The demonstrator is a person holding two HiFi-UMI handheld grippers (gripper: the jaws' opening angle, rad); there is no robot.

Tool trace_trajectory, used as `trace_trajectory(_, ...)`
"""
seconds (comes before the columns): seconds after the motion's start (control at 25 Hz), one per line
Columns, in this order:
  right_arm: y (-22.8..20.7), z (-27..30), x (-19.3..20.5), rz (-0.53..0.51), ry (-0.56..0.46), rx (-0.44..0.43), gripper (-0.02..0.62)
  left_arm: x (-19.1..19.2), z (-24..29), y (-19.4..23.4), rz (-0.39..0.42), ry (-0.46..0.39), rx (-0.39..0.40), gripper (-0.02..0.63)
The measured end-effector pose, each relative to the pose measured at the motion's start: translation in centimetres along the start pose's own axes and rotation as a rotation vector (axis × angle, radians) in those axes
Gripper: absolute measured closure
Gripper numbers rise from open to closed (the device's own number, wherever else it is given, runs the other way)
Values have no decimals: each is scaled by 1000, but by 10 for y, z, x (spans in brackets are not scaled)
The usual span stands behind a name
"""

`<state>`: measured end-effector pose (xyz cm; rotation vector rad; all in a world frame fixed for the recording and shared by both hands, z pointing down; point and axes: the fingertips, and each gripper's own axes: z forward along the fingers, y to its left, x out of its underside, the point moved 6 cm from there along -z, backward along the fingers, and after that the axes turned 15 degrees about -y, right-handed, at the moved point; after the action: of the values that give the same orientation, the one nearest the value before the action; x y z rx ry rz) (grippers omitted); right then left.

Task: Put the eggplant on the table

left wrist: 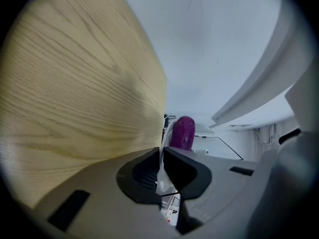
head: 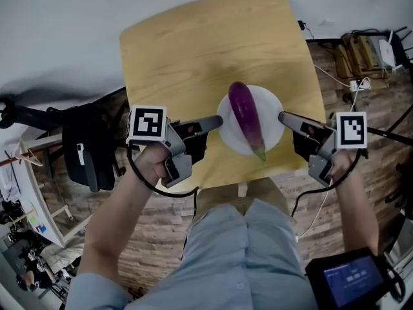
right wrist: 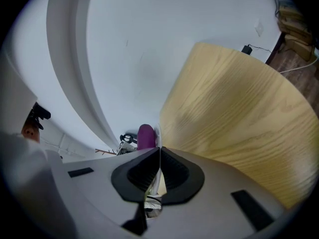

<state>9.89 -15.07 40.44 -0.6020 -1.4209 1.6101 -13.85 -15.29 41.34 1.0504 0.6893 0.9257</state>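
On round white plate (head: 275, 110), glossy eggplant (head: 244, 112)

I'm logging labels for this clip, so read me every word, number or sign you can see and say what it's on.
No readable word or number anywhere.
The left marker cube and right marker cube: black-and-white square patterns, no lettering.
The screen at lower right: pale lines on blue, too small to read.
The white tag on the black bag: too small.
No print on the eggplant, plate or table.
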Motion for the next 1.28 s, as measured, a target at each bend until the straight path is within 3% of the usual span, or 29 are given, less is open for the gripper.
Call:
trace_trajectory(0.88,-75,31,-18,42,-3,70,588,-36,51,64,-83,67,-88,580)
trace_trajectory(1.28,-93,32,-13,51,-5,95,588,-34,60,80,-114,77,-111,579)
